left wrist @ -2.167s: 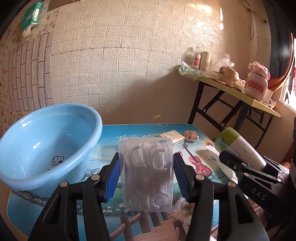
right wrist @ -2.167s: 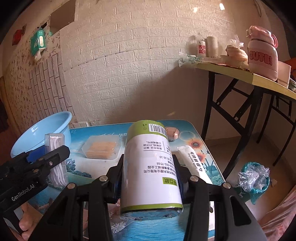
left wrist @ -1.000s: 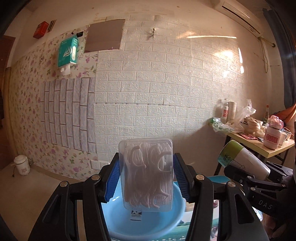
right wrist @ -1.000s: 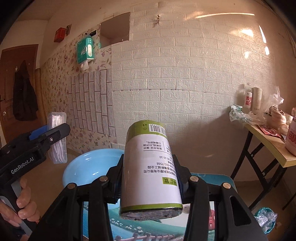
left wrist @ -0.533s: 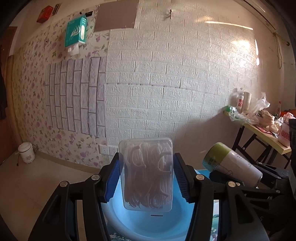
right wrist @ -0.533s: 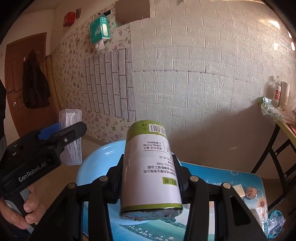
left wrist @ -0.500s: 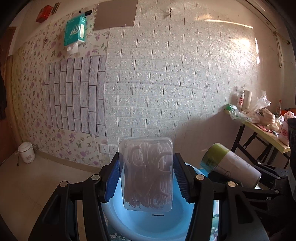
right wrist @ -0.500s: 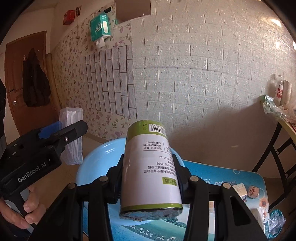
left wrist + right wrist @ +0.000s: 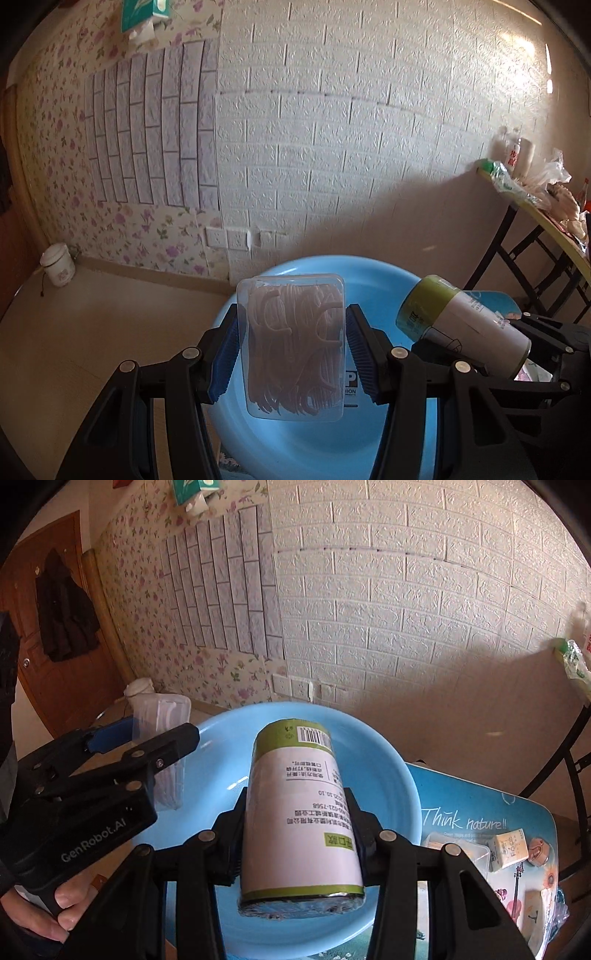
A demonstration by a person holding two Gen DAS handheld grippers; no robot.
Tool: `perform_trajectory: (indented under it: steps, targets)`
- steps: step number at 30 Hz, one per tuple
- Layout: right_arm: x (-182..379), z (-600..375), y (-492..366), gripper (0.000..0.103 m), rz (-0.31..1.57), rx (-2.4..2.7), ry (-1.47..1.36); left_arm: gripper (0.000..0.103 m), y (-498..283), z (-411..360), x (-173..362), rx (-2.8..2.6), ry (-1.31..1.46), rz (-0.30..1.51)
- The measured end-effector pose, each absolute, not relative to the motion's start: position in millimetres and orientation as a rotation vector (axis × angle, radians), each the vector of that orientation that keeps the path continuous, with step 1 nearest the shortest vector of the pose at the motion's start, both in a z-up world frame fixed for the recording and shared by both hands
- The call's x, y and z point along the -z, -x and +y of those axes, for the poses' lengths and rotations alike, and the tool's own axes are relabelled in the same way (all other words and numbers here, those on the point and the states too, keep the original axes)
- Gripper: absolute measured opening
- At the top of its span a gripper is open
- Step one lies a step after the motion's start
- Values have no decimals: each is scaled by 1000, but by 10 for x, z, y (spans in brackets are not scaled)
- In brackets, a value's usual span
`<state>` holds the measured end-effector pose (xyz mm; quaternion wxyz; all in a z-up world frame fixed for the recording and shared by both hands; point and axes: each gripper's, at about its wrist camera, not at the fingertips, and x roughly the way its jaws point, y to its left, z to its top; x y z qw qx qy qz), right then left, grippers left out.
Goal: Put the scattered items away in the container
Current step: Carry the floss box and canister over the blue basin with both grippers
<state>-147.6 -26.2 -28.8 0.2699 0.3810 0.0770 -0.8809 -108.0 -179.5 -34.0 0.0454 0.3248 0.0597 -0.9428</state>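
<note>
My left gripper [image 9: 291, 347] is shut on a clear plastic box of white floss picks [image 9: 293, 347] and holds it above the light blue basin [image 9: 373, 275]. My right gripper [image 9: 297, 823] is shut on a white canister with green bands [image 9: 301, 812], held over the basin [image 9: 388, 775] interior. The canister also shows in the left wrist view [image 9: 461, 325], to the right of the floss box. The left gripper with the floss box [image 9: 162, 738] shows at the left of the right wrist view, above the basin's left rim.
The basin stands at the left end of a picture-printed table [image 9: 480, 812]. On the table's right lie a small carton [image 9: 511, 847], a clear box [image 9: 456, 849] and a small round item [image 9: 539, 851]. A folding table [image 9: 535, 206] stands against the brick wall at right.
Both grippers have tilted down and moved in over the basin with their loads. The basin now fills more of both views.
</note>
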Motion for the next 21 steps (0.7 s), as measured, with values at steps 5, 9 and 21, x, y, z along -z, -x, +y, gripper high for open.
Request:
perform_trajectory:
  steps: [5, 9, 21]
  targets:
    - [431, -238, 1569, 46, 224, 2378, -1084, 53, 1212, -1729, 485, 2861, -1046, 141]
    - [497, -206, 1602, 46, 202, 2402, -1098, 53, 1282, -1685, 595, 2841, -1086, 119]
    - [593, -229, 1634, 46, 227, 2405, -1118, 74, 1223, -1787, 570, 2820, -1087, 116]
